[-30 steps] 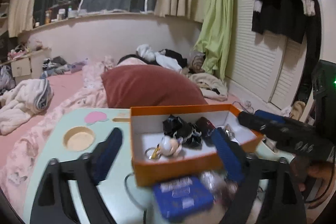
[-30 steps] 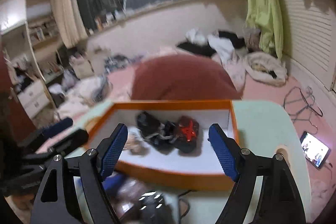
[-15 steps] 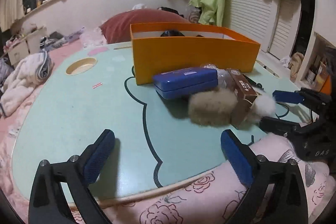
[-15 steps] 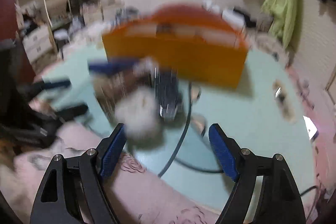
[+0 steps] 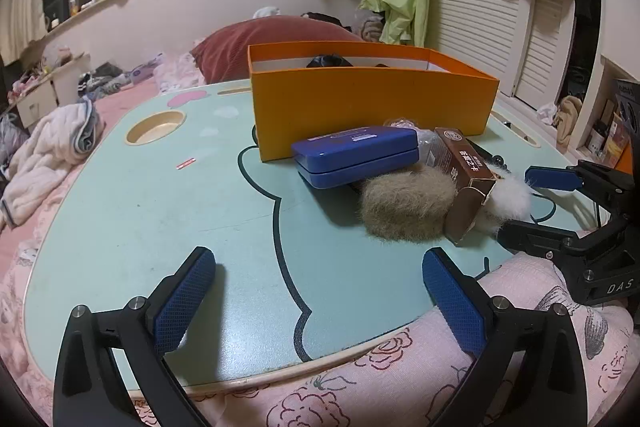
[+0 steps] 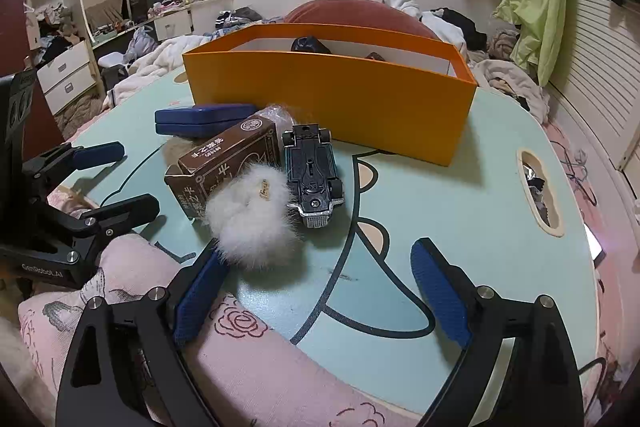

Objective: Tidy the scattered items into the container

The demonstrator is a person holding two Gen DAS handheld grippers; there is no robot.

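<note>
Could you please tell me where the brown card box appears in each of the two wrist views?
Left wrist: brown card box right of centre, between the tan and white pompoms.
Right wrist: left of centre, behind the white pompom.
Shared landmark: orange container behind it.

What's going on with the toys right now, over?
Left hand-held gripper open, empty. Right hand-held gripper opening, nothing gripped, white pom-pom at its left finger. Blue case, brown box, toy car outside orange box.
</note>
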